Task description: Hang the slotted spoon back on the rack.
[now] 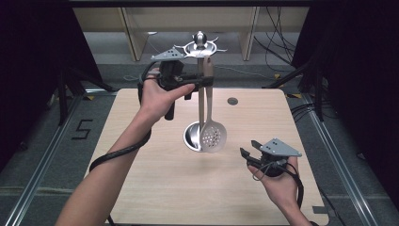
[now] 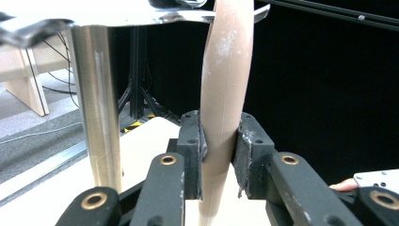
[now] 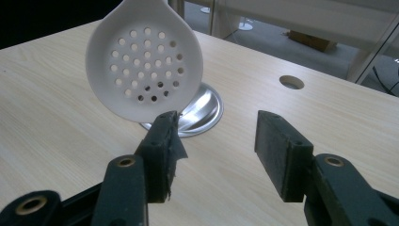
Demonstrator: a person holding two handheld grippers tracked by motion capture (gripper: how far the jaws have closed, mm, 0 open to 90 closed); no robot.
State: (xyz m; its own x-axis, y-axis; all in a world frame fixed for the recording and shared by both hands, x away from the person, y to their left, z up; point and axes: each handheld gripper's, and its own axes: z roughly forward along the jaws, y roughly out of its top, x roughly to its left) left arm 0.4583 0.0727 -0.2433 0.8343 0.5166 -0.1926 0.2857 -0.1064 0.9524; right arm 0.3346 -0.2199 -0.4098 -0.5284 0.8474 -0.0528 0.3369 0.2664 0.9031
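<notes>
**Skimmer held at the rack, right side idle**

While my left gripper is raised over the far half of the pale wooden table, its two black jaws are clamped on the beige handle of the white perforated skimmer spoon. From the left gripper view the pads press that handle from both sides, just below the shiny top plate of the rack. I see the polished steel utensil rack standing mid-table: a slim upright post just beside the handle, a round mirror-like base on the tabletop, and a crown of hooks with a ball knob on top. The skimmer hangs upright, its round holed bowl low down, in front of the base and partly covering it. I cannot tell whether the handle's tip is on a hook.

My right gripper sits low at the near right of the table, well apart from the rack, cradled in my right hand, its grey three-cornered plate on top. Its jaws stand spread with nothing between them. In the right gripper view the skimmer's bowl shows beyond the left pad, with the steel base behind it and a small round hole in the tabletop farther off.
</notes>
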